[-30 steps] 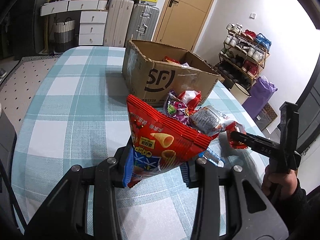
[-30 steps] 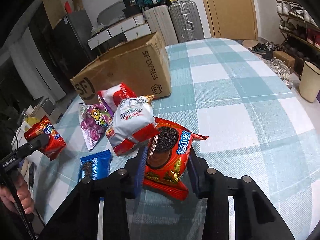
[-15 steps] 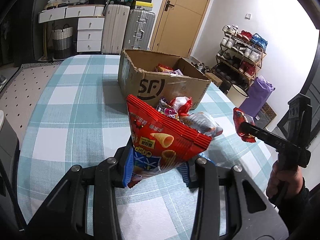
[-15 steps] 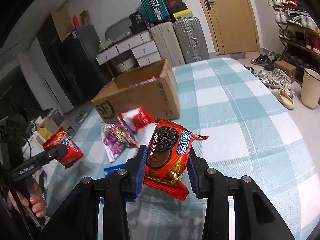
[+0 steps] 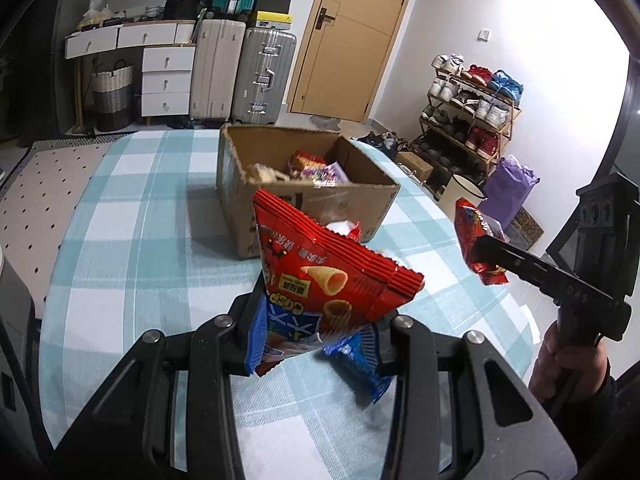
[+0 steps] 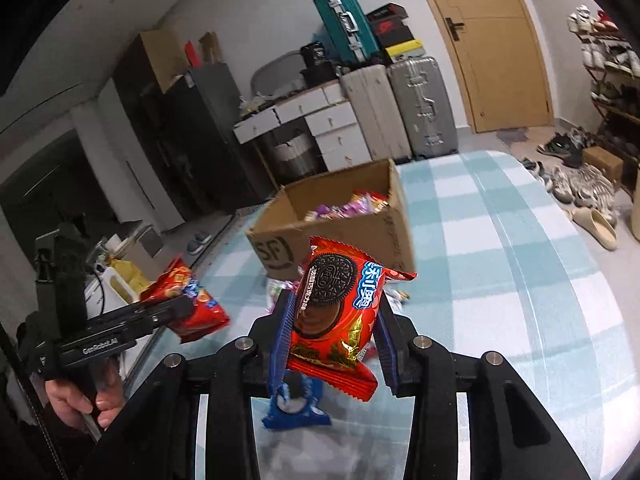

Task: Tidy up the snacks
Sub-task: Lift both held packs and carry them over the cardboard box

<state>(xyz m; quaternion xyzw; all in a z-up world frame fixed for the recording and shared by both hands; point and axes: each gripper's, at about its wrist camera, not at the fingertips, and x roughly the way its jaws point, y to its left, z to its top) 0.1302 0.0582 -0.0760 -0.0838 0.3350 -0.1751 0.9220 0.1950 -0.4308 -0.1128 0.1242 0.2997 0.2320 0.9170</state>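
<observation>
Both of your hands have risen since a second ago, so the snacks you hold now hang clear above the checked tabletop [image 5: 132, 240] and the open cardboard box [image 5: 320, 204] shows its contents. Beyond your left jaws, that box stands on the tabletop with several packets inside. Your left gripper [image 5: 320, 332] has its jaws clamped on the red cone-snack bag [image 5: 324, 276], which stands up tilted between them. Your right gripper [image 6: 334, 336] has its jaws clamped on the red Oreo packet [image 6: 336, 316], upright between the blue pads. Below and just behind those jaws, a blue Oreo packet [image 6: 296, 404] lies on the tabletop. A few more packets lie between the jaws and the box, mostly hidden behind the held snacks.
</observation>
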